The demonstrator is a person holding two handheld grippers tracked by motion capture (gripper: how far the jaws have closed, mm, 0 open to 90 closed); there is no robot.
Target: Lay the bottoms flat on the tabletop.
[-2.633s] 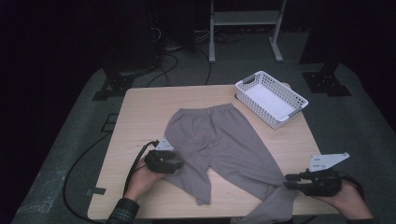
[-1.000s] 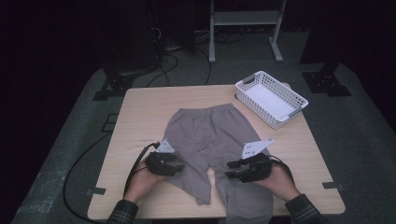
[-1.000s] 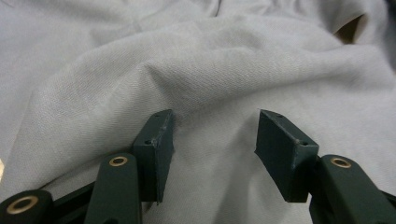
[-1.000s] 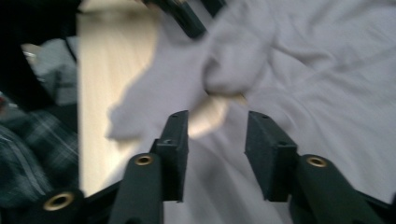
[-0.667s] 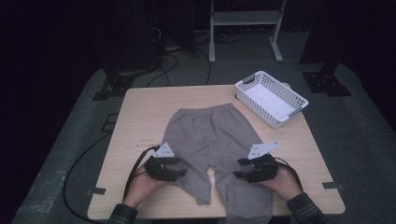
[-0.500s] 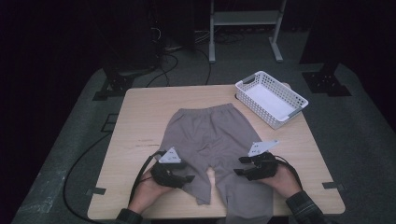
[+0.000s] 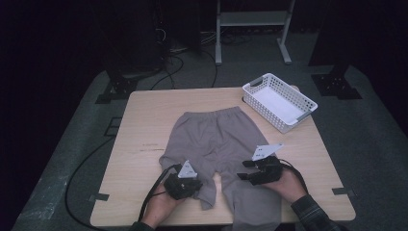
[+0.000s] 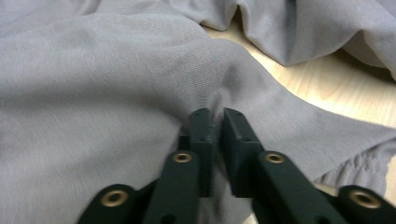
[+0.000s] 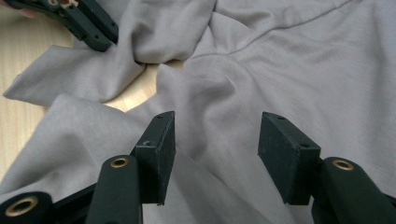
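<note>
Grey trousers lie flat on the wooden table, waistband away from me and legs toward the front edge. My left gripper sits at the lower part of the left leg. Its jaws have just been closing and now pinch a raised fold of the grey cloth between the pads; the left gripper looks shut on it. My right gripper rests over the right leg near the crotch. The right gripper stands open above the cloth, gripping nothing. The left gripper's fingers show beyond it.
A white slatted basket stands at the table's far right corner. Bare wood shows left of the trousers and between the legs. Black cables trail off the front edge. A dark floor and a metal stand lie beyond the table.
The right gripper came in from the table's front right corner onto the right leg. The left gripper slid right along the left leg and closed on a fold of cloth.
</note>
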